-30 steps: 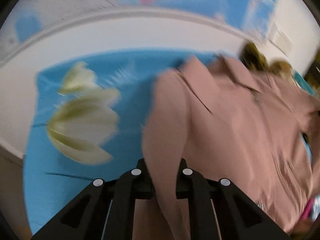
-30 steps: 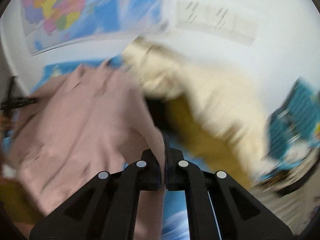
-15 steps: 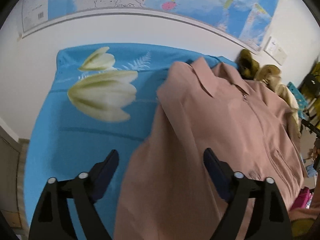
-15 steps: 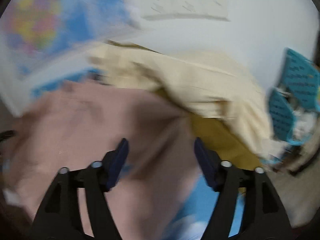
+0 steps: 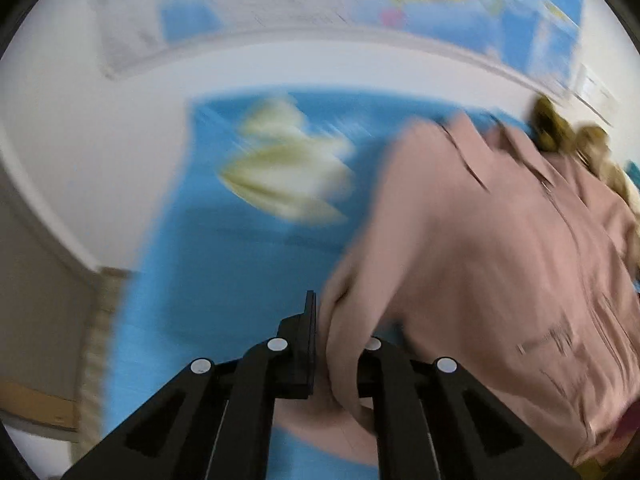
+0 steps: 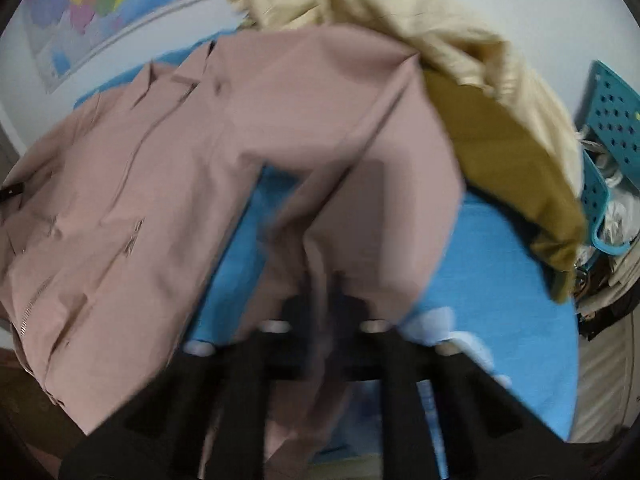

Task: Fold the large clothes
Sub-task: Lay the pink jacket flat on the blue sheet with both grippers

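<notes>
Both sets of fingers, wide apart half a second ago, have closed on the sleeves: left gripper and right gripper each pinch the jacket, a smooth dusty-pink zip-front (blurred) spread across the blue floral sheet.

Left gripper has its jaws closed tight on a pinch of pink jacket sleeve; right gripper likewise clamps a sleeve fold.
</notes>
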